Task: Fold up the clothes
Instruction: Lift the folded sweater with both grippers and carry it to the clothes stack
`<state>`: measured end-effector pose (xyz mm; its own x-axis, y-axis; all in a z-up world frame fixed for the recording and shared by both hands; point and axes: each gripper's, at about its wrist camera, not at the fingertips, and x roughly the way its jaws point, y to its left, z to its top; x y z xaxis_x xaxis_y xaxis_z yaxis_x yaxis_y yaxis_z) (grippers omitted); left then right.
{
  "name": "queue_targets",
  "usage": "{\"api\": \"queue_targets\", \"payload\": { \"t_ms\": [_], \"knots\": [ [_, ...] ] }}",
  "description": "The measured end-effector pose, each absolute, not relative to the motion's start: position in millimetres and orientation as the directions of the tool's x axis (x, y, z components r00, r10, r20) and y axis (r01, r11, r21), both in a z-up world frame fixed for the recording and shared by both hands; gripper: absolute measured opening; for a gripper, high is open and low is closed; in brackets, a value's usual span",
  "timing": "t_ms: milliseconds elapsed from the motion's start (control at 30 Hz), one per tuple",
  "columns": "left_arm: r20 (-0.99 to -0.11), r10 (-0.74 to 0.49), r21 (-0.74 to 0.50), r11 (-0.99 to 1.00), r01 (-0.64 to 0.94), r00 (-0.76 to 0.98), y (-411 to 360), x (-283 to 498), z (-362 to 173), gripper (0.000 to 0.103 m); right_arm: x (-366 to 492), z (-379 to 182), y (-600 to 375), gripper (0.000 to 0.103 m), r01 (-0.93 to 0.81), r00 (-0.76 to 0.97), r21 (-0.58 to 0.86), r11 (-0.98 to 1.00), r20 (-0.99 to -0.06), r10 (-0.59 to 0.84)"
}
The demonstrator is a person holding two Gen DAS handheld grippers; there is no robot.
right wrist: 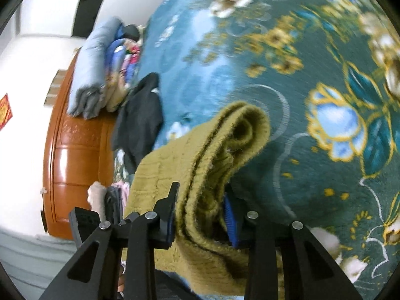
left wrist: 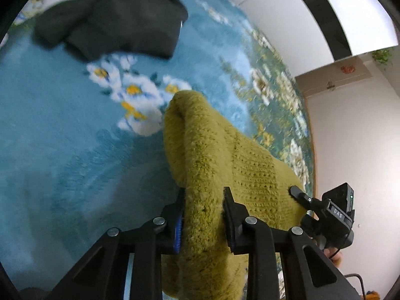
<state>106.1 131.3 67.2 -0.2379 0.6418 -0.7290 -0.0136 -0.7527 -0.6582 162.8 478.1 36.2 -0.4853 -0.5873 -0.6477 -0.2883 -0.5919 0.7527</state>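
With the olive knitted sweater [left wrist: 212,155] pinched in both left tongs [left wrist: 203,215] and right tongs [right wrist: 200,207], its edge should be kept taut and level above the floral bed cover [left wrist: 62,125].

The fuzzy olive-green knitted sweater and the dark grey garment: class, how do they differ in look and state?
The fuzzy olive-green knitted sweater is clamped in both the left tongs and the right tongs; the dark grey garment lies untouched. The sweater looks woolly and bright, the garment smooth and dark. The sweater's edge is bunched in folds; the garment lies loosely rumpled. Both are over the blue floral blanket.
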Motion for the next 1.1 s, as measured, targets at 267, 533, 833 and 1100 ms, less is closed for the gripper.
{"api": "queue_targets", "payload": {
  "t_ms": [267,533,833,1100],
  "knots": [
    [-0.651,0.587,-0.682,-0.731,0.032,-0.481,24.5,137.2,144.1,0.028,105.9,112.3,387.9,0.034,-0.025,-0.440,0.787,-0.617,-0.563,-0.700],
    [-0.584,0.428,-0.687,-0.714,0.139,-0.689,-115.2,173.3,206.8,0.028,37.8,186.2,228.3,0.034,0.233,-0.279,0.795,-0.560,-0.497,-0.821],
    [-0.551,0.248,-0.702,-0.655,0.281,-0.797,-259.8,194.5,228.8,0.028,-31.0,229.8,27.5,0.034,0.388,-0.063,0.776,-0.497,-0.516,-0.854],
    [-0.583,0.073,-0.644,-0.649,0.406,-0.809,-342.7,189.2,212.0,0.028,-90.8,232.5,-142.9,0.034,0.538,0.116,0.717,-0.443,-0.584,-0.804]
  ]
}}
